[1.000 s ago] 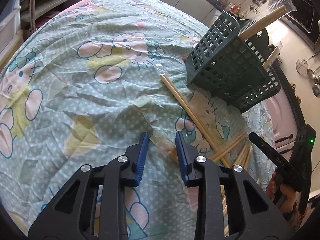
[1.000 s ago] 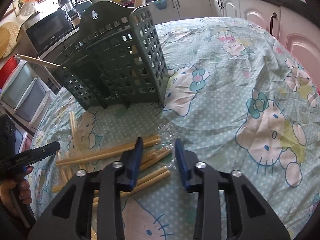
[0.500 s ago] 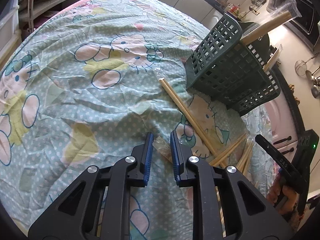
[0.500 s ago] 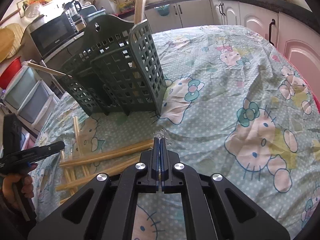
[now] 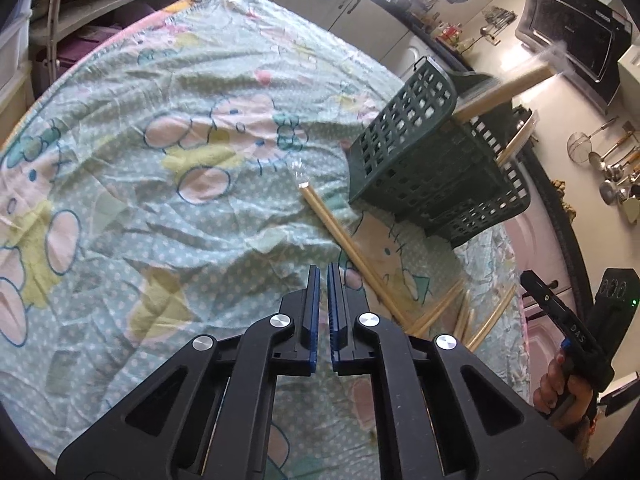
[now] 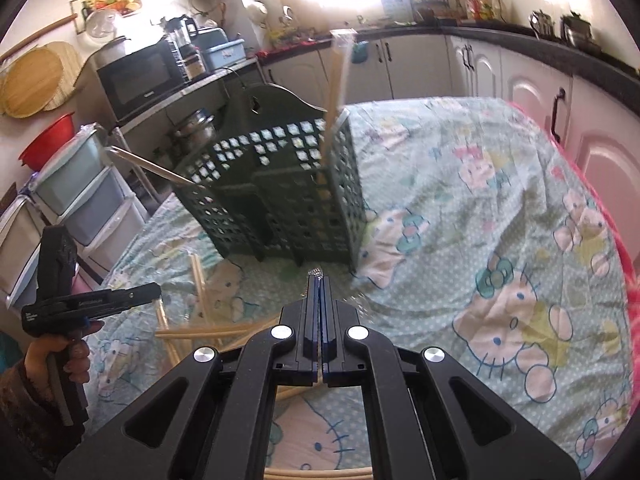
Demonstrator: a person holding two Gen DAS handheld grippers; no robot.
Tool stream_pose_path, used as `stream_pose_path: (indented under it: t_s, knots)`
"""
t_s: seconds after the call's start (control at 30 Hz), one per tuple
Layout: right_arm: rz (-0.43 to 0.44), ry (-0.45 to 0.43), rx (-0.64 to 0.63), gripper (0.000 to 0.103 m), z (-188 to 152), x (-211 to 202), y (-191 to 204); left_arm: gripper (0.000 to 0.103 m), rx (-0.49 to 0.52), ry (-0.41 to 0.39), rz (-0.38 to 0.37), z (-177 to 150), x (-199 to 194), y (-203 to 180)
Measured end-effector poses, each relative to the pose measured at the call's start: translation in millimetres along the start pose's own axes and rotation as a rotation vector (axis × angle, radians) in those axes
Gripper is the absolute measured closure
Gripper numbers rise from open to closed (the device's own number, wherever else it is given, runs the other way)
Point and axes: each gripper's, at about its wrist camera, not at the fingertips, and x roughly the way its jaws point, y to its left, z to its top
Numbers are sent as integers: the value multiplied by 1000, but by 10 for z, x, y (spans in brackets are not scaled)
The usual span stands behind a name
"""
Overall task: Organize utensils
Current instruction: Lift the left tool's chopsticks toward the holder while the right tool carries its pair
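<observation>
1. The person is gathering loose chopsticks point(image 6: 200, 276) from the surface point(image 5: 160, 220) to stand them in the green caddy point(image 6: 280, 184). This looks like the pick-up stage of one more transfer.
2. The right tongs point(image 6: 319, 280) are pressing fully together, and a crinkled clear sleeve point(image 6: 316, 271) is peeking out at their tips. They are probably pinching one wrapped pair by its wrapper end.
3. The left tongs point(image 5: 324, 280) are showing only a thin slit between the pads. Whether anything is caught there is not showing. One long chopstick point(image 5: 340, 232) is running just beside them towards the caddy.
4. Two sticks are already standing in the caddy: one upright point(image 6: 336, 80), one leaning out sideways point(image 6: 148, 166).
5. The next move is likely calling for a lift clear of the pile. The stick then needs tilting upright and lowering into an open compartment without knocking the leaning one.
6. The pile is lying near the surface's edge, so a dragged stick risks rolling off. The caddy is standing close to the far edge. The wide bare cloth on the other side is giving free room for swinging.
</observation>
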Motion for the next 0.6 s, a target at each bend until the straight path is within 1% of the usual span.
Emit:
stream_pose_path:
  t_s: [0.17, 0.33, 0.6]
  knots:
    - [33, -30, -48, 102, 119, -144, 186, 102, 37, -82, -9, 96, -300, -95]
    - [72, -65, -115, 102, 237, -292, 440, 102, 98, -158, -45, 195, -622, -313]
    - [131, -114, -189, 102, 417, -491, 783, 103, 204, -224, -105, 308, -966, -760]
